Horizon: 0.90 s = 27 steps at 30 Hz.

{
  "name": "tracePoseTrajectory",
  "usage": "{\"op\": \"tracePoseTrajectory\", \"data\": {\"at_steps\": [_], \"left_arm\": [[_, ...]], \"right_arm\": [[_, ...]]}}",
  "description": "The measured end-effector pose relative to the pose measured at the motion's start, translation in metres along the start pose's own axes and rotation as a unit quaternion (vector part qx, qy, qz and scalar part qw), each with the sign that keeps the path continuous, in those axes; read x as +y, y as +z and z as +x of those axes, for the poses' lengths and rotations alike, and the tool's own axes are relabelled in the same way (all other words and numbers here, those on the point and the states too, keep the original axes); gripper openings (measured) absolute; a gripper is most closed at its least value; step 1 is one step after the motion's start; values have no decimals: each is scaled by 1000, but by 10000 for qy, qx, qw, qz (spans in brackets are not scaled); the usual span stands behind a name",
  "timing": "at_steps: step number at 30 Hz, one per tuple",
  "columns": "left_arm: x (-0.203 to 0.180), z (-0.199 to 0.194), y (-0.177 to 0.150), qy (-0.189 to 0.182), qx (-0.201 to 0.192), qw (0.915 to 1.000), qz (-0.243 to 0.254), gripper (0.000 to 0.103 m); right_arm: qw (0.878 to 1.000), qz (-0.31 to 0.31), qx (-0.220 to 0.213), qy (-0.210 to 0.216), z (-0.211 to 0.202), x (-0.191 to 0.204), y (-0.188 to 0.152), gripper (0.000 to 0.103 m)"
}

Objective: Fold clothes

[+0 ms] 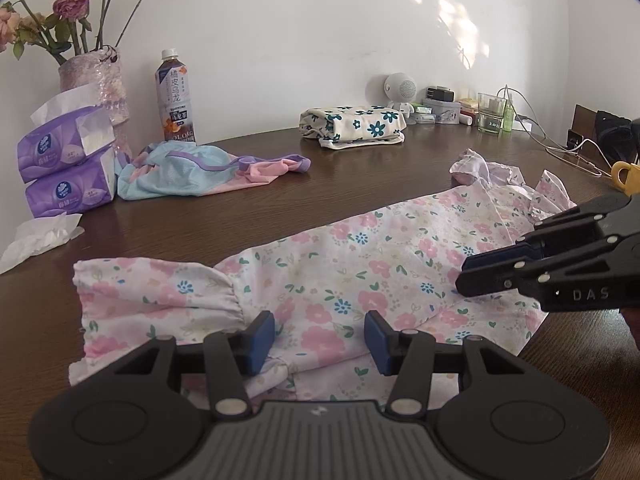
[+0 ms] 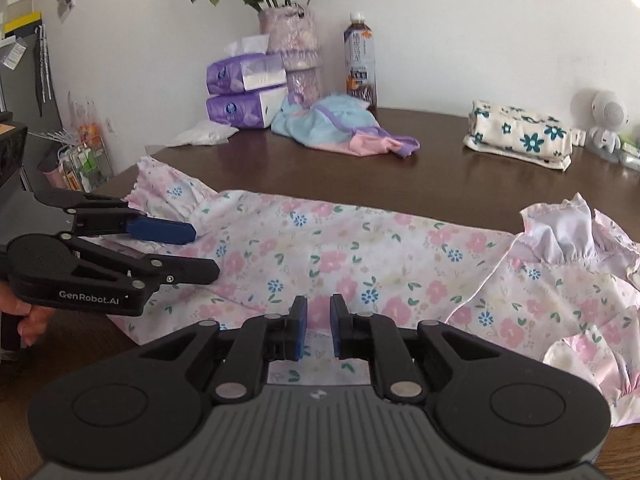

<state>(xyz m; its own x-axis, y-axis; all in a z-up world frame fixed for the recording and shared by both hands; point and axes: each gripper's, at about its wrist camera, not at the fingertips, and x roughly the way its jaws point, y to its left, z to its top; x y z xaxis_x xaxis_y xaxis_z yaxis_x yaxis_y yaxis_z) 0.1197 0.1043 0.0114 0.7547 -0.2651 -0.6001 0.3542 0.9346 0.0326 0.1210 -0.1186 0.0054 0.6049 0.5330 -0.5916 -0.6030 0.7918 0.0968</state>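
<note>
A dark wooden surface [image 1: 280,168] against a white wall carries a floral garment [image 1: 340,272] spread lengthwise along its near side, apparently laid flat for folding. The left gripper [image 1: 320,338] hovers over the near hem, jaws wide apart, gripping nothing. The right gripper [image 2: 319,330] sits low at the same edge, jaws open with a narrow gap, probably readying a pinch. Farther back lie a folded flowered bundle [image 1: 352,124], a blue-and-pink garment [image 1: 192,172], tissue packs [image 1: 64,168], a bottle [image 1: 175,96] and a vase [image 1: 96,80], all well apart from the work.
</note>
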Motion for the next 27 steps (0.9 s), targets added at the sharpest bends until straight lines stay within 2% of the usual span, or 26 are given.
{"op": "tracePoseTrajectory", "data": {"at_steps": [7,11,17,22,27], "left_arm": [[-1,0,1,76,-22,10000,-2,49],[-10,-3,8,213,-194,9996,-51,49],[-30,-2,24,-54,-403,9991,-98,49],[-38,10,19,-65,-176,9995,-248,49],[-41,16,14,42,-8,9997,-243,48]], "right_arm": [[9995,-264,9,-199,0,10,-1,12],[9997,-207,6,-156,0,7,-1,12],[9999,-132,4,-99,0,5,-1,12],[9999,-108,5,-51,0,4,-1,13],[9996,-266,16,-48,0,9,-2,21]]}}
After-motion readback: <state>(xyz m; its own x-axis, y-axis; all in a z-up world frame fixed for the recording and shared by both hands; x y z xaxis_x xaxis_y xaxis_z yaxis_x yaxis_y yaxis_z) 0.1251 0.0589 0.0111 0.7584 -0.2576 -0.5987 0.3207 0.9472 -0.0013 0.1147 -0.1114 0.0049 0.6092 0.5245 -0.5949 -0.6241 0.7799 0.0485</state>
